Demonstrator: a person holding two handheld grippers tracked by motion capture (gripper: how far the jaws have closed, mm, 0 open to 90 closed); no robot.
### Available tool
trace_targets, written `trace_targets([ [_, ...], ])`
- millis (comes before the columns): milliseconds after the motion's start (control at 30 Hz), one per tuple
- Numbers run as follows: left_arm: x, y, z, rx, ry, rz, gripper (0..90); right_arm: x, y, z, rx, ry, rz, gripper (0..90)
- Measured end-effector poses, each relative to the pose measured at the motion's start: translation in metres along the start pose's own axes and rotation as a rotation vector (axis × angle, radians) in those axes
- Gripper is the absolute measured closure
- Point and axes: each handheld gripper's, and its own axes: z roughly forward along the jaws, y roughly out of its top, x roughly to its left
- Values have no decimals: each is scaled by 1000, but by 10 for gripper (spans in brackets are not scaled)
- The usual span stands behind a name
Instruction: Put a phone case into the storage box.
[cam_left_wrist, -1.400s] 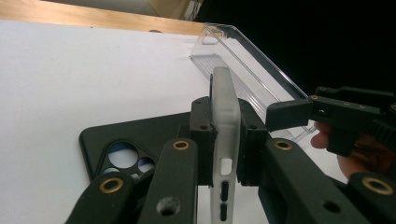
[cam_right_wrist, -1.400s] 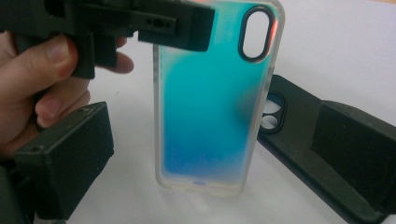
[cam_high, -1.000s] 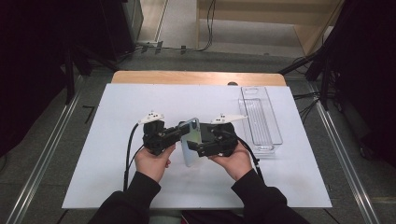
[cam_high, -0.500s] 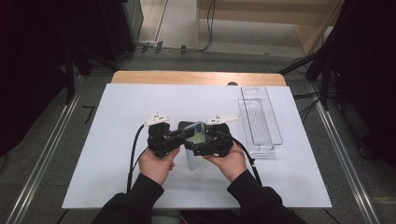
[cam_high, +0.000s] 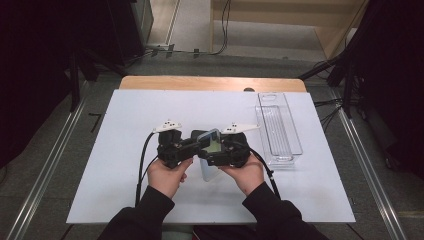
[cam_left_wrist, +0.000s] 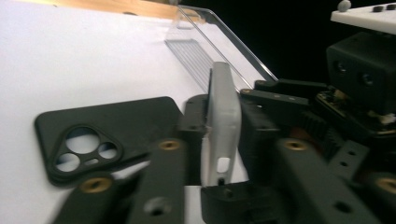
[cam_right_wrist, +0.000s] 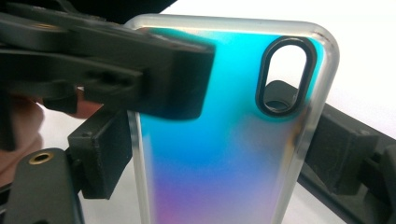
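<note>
A translucent phone case with a blue-to-purple sheen is held up over the table's middle. My right gripper grips it across its width, pads on both long edges; its jaws have just been closing on it. My left gripper meets it from the left, and the case stands edge-on between its jaws, which have just been opening. One left jaw lies across the case's face in the right gripper view. A black phone case with a three-lens cutout lies flat on the table.
A clear, long plastic tray stands at the right of the white table top, also seen beyond the case as the tray. A wooden edge runs along the far side. Cables trail from both grippers toward the person.
Both hands have drawn slightly closer together around the case. The case has shifted a little to the right and now sits between the two gripper bodies.
</note>
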Motion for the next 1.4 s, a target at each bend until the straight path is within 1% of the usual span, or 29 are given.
trace_targets([
  [33, -1, 1, 0, 6, 16, 4, 580, -2, -1, 0, 5, -2, 2, 152],
  [67, -2, 2, -1, -2, 25, 17, 580, -2, -1, 0, 5, -2, 2, 152],
  [100, -3, 3, -2, 3, 17, 20, 502, -5, -2, 0, 8, -2, 1, 152],
  [167, -3, 7, -3, 40, 7, 15, 459, -7, -2, 0, 13, -12, -1, 152],
  [233, -3, 8, -4, 46, -3, 10, 442, -8, -2, -1, 14, -11, -2, 153],
  [267, -1, 11, -6, 72, -16, -14, 438, -10, -3, -2, 16, -13, -9, 153],
  [333, 0, 11, -7, 75, -25, -23, 435, -10, -3, -2, 18, -11, -12, 153],
  [367, 1, 12, -9, 78, -35, -31, 400, -12, -4, -2, 19, -7, -36, 153],
  [400, 3, 13, -10, 85, -44, -37, 396, -12, -4, -3, 17, -8, -41, 153],
  [467, 5, 15, -14, 95, -52, -31, 371, -14, -4, -4, 20, 1, -42, 153],
  [500, 7, 16, -18, 98, -68, -38, 367, -14, -4, -4, 17, 4, -49, 153],
  [533, 7, 16, -18, 98, -68, -38, 355, -15, -4, -5, 18, 5, -57, 153],
  [567, 9, 17, -20, 97, -82, -37, 334, -16, -3, -7, 18, 3, -64, 153],
  [600, 11, 17, -22, 119, -105, -29, 332, -17, -3, -8, 16, 7, -71, 153],
  [633, 12, 17, -23, 138, -108, -15, 323, -18, -2, -9, 18, 12, -72, 153],
  [667, 12, 17, -23, 138, -108, -15, 320, -19, -2, -10, 17, 18, -73, 153],
  [767, 11, 15, -25, 192, -98, 43, 320, -20, 0, -13, 24, 34, -75, 153],
  [833, 11, 13, -25, 236, -105, 68, 320, -22, 1, -16, 29, 47, -84, 153],
  [900, 11, 12, -25, 247, -103, 97, 320, -24, 2, -19, 42, 59, -93, 153],
  [967, 13, 9, -25, 276, -105, 128, 319, -25, 3, -21, 44, 67, -96, 153],
  [1000, 14, 8, -25, 284, -105, 144, 320, -26, 4, -22, 40, 73, -98, 153],
  [1033, 14, 8, -25, 284, -105, 144, 320, -27, 4, -23, 39, 77, -100, 153],
  [1133, 17, 2, -26, 288, -93, 190, 321, -28, 6, -26, 36, 88, -105, 153],
  [1167, 19, 0, -26, 293, -85, 205, 321, -28, 6, -26, 36, 88, -105, 153],
  [1200, 23, -5, -26, 306, -84, 224, 321, -28, 6, -28, 36, 85, -117, 153],
  [1233, 23, -5, -26, 306, -84, 224, 321, -28, 6, -28, 36, 85, -117, 153],
  [1300, 27, -11, -27, 311, -90, 245, 321, -28, 6, -30, 35, 84, -140, 153],
  [1367, 33, -20, -28, 313, -88, 265, 321, -28, 7, -31, 37, 85, -147, 153],
  [1400, 33, -20, -28, 313, -88, 265, 320, -28, 7, -32, 35, 85, -146, 153],
])
